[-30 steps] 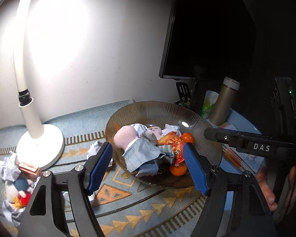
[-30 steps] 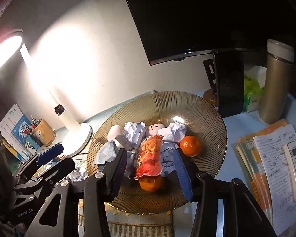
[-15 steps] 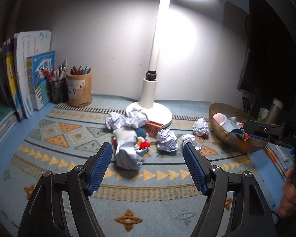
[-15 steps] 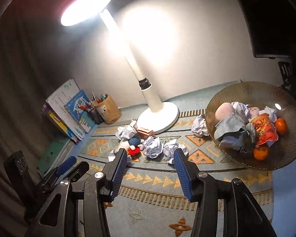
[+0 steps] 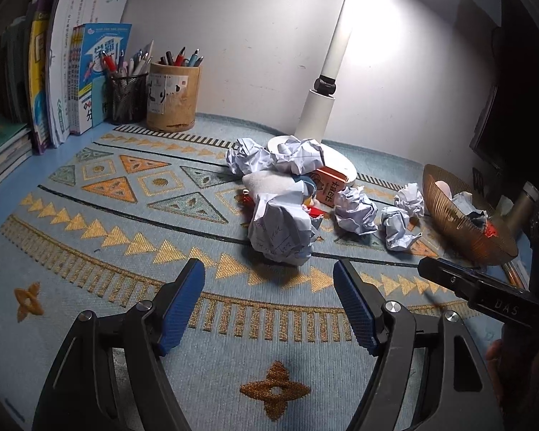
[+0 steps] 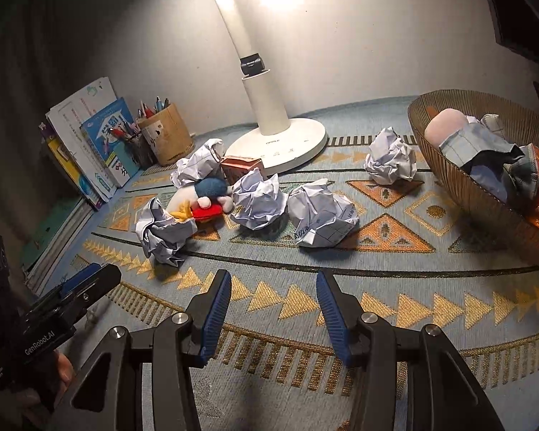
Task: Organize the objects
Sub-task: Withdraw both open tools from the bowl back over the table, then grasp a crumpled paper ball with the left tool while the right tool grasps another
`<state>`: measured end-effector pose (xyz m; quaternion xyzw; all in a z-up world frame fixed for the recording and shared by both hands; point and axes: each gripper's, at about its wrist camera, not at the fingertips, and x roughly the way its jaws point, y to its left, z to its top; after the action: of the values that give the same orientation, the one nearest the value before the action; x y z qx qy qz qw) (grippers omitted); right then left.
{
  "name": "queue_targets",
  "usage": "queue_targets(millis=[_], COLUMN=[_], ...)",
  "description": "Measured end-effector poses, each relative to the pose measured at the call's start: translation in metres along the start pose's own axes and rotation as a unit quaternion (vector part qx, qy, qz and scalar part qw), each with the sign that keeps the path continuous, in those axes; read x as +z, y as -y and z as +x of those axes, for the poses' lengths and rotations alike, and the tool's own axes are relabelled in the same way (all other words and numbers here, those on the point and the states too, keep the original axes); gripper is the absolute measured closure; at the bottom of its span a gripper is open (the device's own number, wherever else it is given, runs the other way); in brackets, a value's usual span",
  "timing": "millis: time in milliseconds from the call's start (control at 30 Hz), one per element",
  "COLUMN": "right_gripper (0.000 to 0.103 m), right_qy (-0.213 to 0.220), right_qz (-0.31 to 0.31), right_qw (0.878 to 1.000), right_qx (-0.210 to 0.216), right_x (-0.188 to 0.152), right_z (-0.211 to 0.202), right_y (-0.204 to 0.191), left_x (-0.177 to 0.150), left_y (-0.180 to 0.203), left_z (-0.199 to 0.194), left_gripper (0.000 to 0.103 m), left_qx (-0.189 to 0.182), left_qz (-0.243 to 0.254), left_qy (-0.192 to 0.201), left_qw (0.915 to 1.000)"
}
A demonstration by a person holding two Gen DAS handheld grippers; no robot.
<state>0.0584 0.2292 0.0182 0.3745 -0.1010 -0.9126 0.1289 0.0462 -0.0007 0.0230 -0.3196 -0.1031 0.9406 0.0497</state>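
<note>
Compared with one second earlier, both wrist views have swung away from the bowl (image 6: 460,176) and now face the patterned mat (image 5: 125,237), lower and nearer than half a second ago. Left gripper (image 5: 269,303): fingers spread wide, holding nothing, hovering just short of a crumpled paper ball (image 5: 282,231) that leans on the plush toy (image 5: 307,188). Right gripper (image 6: 273,314): fingers likewise spread and empty, facing two paper wads (image 6: 321,215) at mid-mat. More wads lie near the lamp base (image 6: 287,143); the filled bowl sits at the mat's right edge.
</note>
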Motion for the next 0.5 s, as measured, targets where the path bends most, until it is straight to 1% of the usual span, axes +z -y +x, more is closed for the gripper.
queue_targets(millis=[167,267,367,433,467,500], right_gripper=[0.055,0.055,0.055,0.055,0.055,0.055], right_qy=[0.001,-0.004,-0.037,-0.061,-0.066,-0.069], right_qz=[-0.004,-0.002,-0.004,-0.003,-0.002,-0.002], right_qw=[1.0,1.0,0.998,0.996,0.996,0.996], right_qx=[-0.001,0.002,0.046,0.064,0.065,0.054], right_x=[0.0,0.003,0.013,0.022,0.027,0.033], right_z=[-0.001,0.001,0.017,0.033,0.041,0.049], right_y=[-0.002,-0.005,-0.015,-0.023,-0.025,-0.026], left_x=[0.0,0.002,0.013,0.024,0.029,0.033], left_y=[-0.002,-0.004,-0.009,-0.011,-0.011,-0.011], left_z=[0.002,0.008,0.021,0.032,0.04,0.046], left_gripper=[0.031,0.031,0.031,0.031,0.031,0.031], left_qx=[0.0,-0.002,-0.024,-0.04,-0.051,-0.054], left_qz=[-0.003,-0.007,-0.02,-0.026,-0.029,-0.031], left_qy=[-0.007,-0.025,-0.052,-0.072,-0.082,-0.084], left_qw=[1.0,0.9997,0.9982,0.9963,0.9949,0.9945])
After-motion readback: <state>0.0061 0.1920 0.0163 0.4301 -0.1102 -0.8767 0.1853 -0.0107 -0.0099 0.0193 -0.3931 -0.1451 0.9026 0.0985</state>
